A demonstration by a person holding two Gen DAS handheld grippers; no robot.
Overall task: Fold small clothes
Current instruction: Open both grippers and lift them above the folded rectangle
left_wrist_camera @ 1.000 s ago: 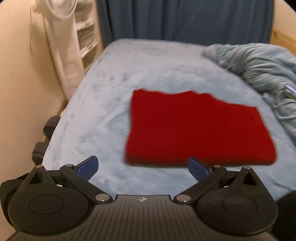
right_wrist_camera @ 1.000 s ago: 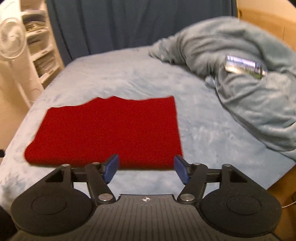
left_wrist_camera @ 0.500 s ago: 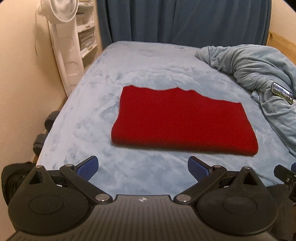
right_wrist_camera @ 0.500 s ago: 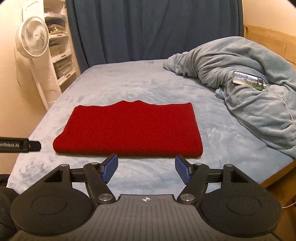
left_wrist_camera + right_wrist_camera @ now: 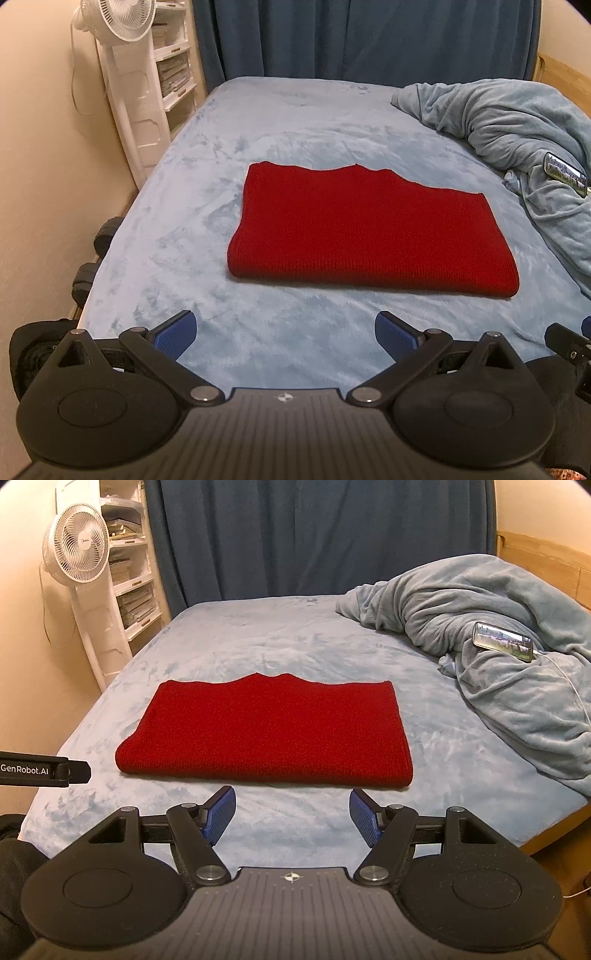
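The folded garment (image 5: 271, 731) is deep red, plain, with a fine knit ribbing along its near edge. The bed (image 5: 236, 646) wears a pale blue plush cover, mottled lighter and darker (brush marks in the nap). The heaped blanket (image 5: 491, 627) is the same dusty blue-grey. The curtain (image 5: 314, 539) is dark navy. The fan (image 5: 75, 544) is white. The left tongs (image 5: 285, 334) and right tongs (image 5: 292, 818) are black with blue pads (image 5: 221, 814).

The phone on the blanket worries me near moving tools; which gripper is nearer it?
Right. The right gripper sits off the red garment's right end, toward the phone; the left gripper sits farther left.
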